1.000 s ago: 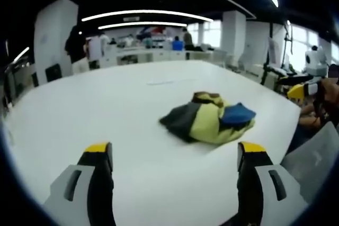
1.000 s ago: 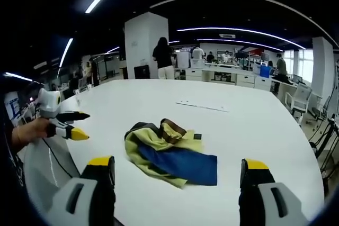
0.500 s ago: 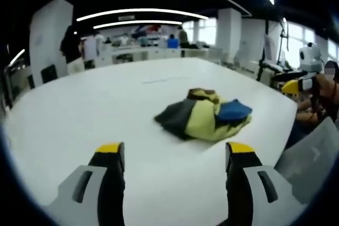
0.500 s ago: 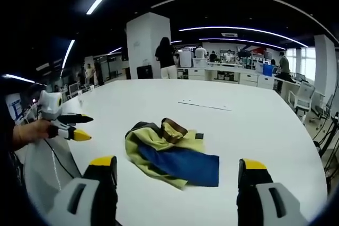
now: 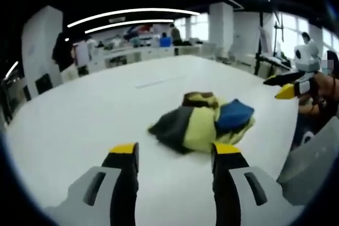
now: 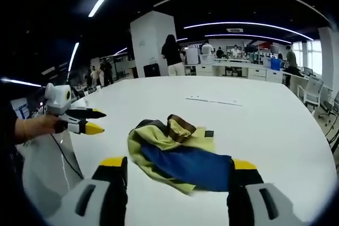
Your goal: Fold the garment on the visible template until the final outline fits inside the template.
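Where garment (image 6: 177, 154) lies, hand-held gripper (image 6: 179, 163) hovers

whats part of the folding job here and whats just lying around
For the job:
- garment, crumpled in a heap on the white table
- left gripper, jaws apart
- right gripper, jaws apart

Just there:
- thin pale strip on the table beyond the garment
- people and desks in the background
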The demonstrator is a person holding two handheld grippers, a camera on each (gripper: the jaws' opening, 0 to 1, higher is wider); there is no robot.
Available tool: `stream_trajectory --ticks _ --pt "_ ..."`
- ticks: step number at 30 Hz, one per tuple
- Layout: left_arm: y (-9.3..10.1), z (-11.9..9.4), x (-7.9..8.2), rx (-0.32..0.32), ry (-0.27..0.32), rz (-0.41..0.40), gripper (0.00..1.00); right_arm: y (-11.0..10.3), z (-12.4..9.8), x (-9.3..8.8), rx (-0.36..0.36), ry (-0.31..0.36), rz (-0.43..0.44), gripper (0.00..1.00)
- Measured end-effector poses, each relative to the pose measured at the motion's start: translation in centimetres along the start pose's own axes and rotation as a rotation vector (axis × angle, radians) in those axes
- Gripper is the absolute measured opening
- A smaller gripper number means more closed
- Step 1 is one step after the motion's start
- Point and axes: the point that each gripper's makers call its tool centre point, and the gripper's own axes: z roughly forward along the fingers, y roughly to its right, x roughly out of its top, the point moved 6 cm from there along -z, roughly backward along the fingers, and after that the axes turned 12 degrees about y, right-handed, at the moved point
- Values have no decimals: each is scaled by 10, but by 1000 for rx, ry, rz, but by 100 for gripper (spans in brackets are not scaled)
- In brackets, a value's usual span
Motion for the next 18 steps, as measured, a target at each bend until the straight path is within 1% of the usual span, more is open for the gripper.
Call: stream_trajectory --ticks 4,8,11,14,18 --pt "-1 12 -2 -9 1 -19 44 -4 12 0 34 5 -1 70" --pt "-1 22 -5 -28 -6 -11 39 -10 23 0 73 6 -15 66" --pt "-2 30 -10 -40 -13 -10 35 -16 34 -3 103 -4 -16 62" --pt "-2 40 -12 -48 -19 -23 33 -20 43 -7 127 -16 -15 59" --pt "-3 50 -15 -57 -29 -17 30 -27 55 -11 158 -23 -18 53"
